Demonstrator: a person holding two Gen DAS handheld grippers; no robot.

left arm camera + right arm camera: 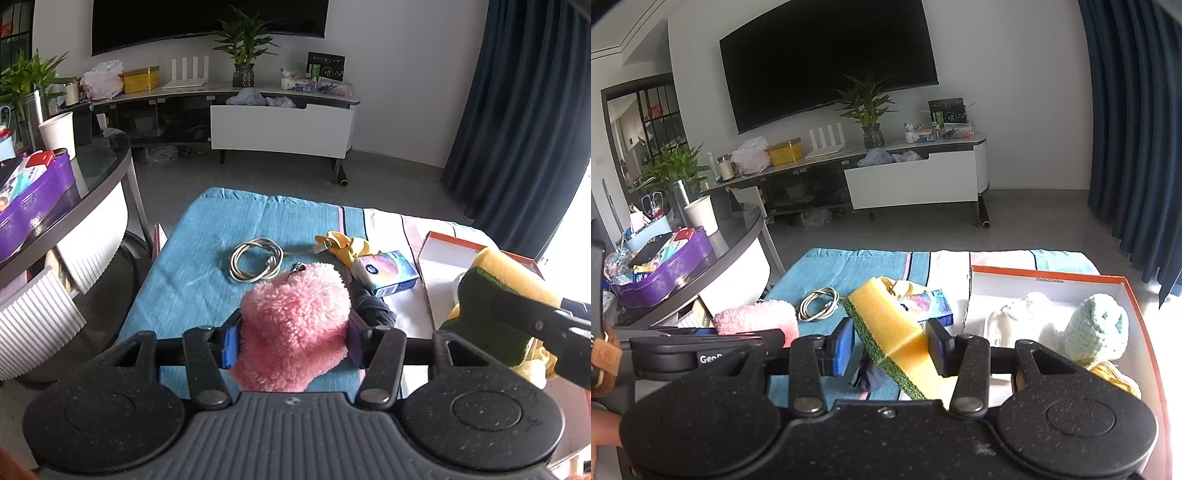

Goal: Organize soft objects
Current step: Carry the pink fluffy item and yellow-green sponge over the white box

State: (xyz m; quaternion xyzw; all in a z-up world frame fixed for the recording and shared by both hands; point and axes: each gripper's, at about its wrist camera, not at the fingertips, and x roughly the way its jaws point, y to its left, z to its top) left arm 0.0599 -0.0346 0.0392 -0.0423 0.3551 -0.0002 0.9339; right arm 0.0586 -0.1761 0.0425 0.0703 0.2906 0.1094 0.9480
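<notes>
**Both my grippers loaded: pink fluff left, sponge right**

Left wrist view: my left gripper (293, 339) has its blue pads pressed into both sides of a pink fluffy pouch (295, 325), partly closed around it and holding it above the near edge of the blue towel (207, 258). A small dark zipper pull sticks out of the pouch's far end. Beyond it a coiled white cable (255, 260) lies on the towel's middle. Towards the towel's right side lie a yellow cloth (345, 245) and a tissue pack (388, 273), touching each other, with a dark sock (373, 308) just nearer to me. At the right edge of the view my right gripper holds a yellow-and-green sponge (491, 295) in front of the orange-rimmed box (443, 240).

Right wrist view: my right gripper (892, 345) is about half closed on the sponge (890, 325), pads on its two faces, the sponge tilted with its green scourer side to the left. The box (1137, 295) sits at the towel's (849, 264) right end; inside it are a white soft thing (1023, 321) and a pale green knitted ball (1097, 328), side by side. The pouch (757, 319) shows at the left, in my left gripper. The cable (818, 302) and the tissue pack (934, 302) lie behind the sponge.
</notes>
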